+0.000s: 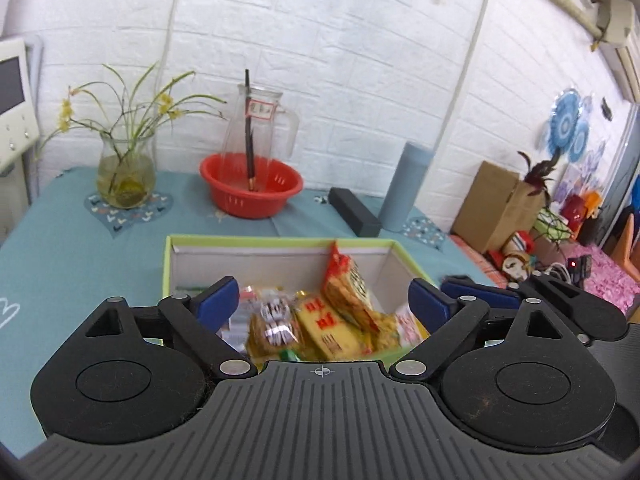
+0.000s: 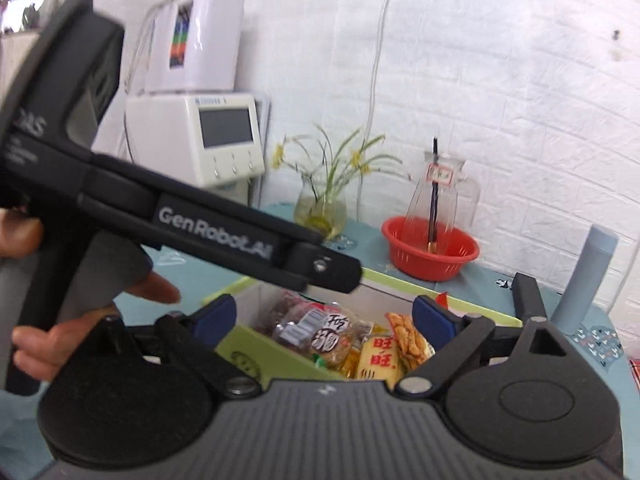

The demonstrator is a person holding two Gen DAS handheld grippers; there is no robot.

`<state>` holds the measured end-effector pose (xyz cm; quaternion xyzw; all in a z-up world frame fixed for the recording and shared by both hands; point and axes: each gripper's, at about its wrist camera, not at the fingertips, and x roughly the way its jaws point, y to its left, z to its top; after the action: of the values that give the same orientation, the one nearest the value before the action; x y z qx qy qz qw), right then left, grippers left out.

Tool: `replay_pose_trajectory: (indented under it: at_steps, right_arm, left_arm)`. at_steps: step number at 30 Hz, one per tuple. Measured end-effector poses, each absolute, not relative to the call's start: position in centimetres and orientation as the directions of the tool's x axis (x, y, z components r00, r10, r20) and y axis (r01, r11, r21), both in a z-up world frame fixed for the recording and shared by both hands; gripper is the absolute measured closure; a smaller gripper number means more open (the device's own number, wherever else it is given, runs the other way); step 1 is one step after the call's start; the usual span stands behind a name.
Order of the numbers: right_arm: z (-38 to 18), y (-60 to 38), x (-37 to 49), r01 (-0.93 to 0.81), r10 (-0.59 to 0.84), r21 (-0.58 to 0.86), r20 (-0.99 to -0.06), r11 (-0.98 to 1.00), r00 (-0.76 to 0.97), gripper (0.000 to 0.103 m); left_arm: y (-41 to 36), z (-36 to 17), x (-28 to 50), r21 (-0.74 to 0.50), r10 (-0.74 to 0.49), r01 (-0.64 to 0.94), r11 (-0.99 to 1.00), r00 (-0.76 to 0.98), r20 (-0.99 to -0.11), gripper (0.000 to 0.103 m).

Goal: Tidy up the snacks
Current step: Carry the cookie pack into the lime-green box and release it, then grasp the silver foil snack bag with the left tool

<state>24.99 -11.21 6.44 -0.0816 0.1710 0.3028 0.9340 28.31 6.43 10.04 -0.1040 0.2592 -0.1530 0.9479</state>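
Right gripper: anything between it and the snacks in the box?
Partly. The left gripper crosses above the box's left end, in front of the right gripper. The yellow packet and snacks beside it lie uncovered between the open jaws.

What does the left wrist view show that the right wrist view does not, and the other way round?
Only the left wrist view shows the brown cardboard box, the black rectangular case and the blue wall decoration.

Only the right wrist view shows the person's hand on the left gripper's handle and the white box on the white machine.

Both show the green-rimmed box of snack packets, the red basket, the glass pitcher, the flower vase and the blue-grey cylinder.
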Motion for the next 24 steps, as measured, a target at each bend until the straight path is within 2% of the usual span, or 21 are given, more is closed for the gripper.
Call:
replay_pose_trajectory:
  at_steps: [2, 3, 6, 9, 12, 18, 24]
  right_arm:
    - [5.5, -12.0, 22.8, -0.602, 0.549, -0.02, -0.387, 0.799, 0.741, 0.007]
    - [4.8, -12.3, 22.2, -0.609, 0.556, -0.006, -0.401, 0.793, 0.729, 0.001]
    - [2.1, -12.1, 21.7, -0.603, 0.538, 0.015, -0.469, 0.797, 0.7, 0.002]
    - [0.3, -11.9, 23.1, -0.596, 0.534, 0.047, -0.503, 0.802, 0.679, 0.002]
    - [-0.3, -11.0, 25.8, -0.619, 0.543, 0.049, -0.537, 0.784, 0.645, 0.001]
    - [-2.4, -7.6, 29.8, -0.679, 0.56, 0.066, -0.625, 0.732, 0.544, 0.001]
    - [-2.3, -8.5, 24.5, -0.656, 0.604, 0.174, -0.609, 0.734, 0.514, 0.001]
  left_arm:
    - [6.4, 9.0, 26.3, -0.294, -0.362, 0.244, 0.924, 0.803, -0.473, 0.021]
    - [6.3, 8.2, 25.4, -0.301, -0.371, 0.247, 0.921, 0.79, -0.488, 0.021]
    - [6.4, 5.3, 23.5, -0.321, -0.359, 0.206, 0.924, 0.756, -0.548, 0.022]
    - [8.0, 3.3, 22.3, -0.384, -0.351, 0.129, 0.914, 0.725, -0.593, 0.027]
    - [10.2, 2.9, 20.3, -0.441, -0.35, 0.082, 0.894, 0.743, -0.571, 0.027]
    - [12.6, 2.4, 18.6, -0.435, -0.295, 0.017, 0.9, 0.76, -0.579, 0.024]
    - [12.5, 1.3, 18.2, -0.458, -0.319, 0.019, 0.889, 0.743, -0.588, 0.024]
